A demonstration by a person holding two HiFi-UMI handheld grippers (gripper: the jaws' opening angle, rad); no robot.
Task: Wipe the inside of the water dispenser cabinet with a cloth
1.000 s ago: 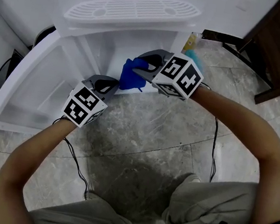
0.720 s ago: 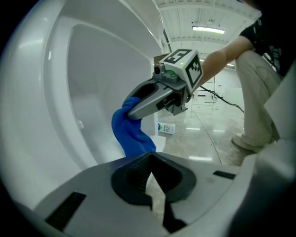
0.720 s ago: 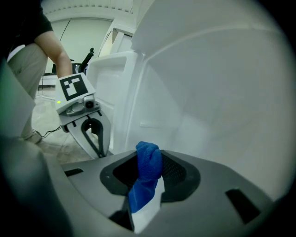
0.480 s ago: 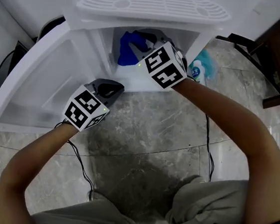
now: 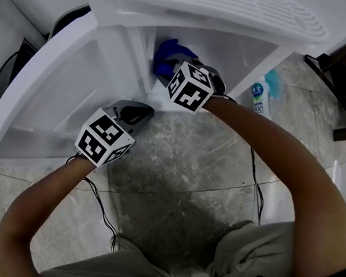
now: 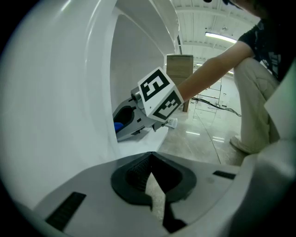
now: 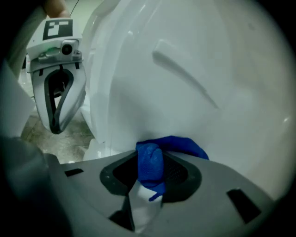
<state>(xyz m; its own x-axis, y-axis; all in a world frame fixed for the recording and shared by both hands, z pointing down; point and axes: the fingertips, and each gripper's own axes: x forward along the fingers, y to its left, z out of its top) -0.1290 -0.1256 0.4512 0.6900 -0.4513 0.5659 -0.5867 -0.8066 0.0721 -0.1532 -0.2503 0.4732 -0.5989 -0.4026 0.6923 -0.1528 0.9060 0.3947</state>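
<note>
The white water dispenser cabinet fills the top of the head view. Its door is swung wide to the left over a grey stone floor. Inside the opening, low on the left, the right gripper reaches in, its jaws clamped on a blue cloth. In the right gripper view a bunched fold is pinched between the pads, and the free end of the cloth spills forward against the white inner wall. The left gripper hangs outside, near the door's lower edge, with its jaws together and nothing between them (the floor shows through the slim gap behind the tips). A small spray bottle stands on the floor just right of the cabinet. The cloth looks light, soft and limp, so it will likely fold and drag rather than push. A grip on a gathered wad, as here, seems best because it leaves a pad of loose fabric ahead of the tips to meet the plastic. Pinched at a thin corner, it could slip free under rubbing pressure.
</note>
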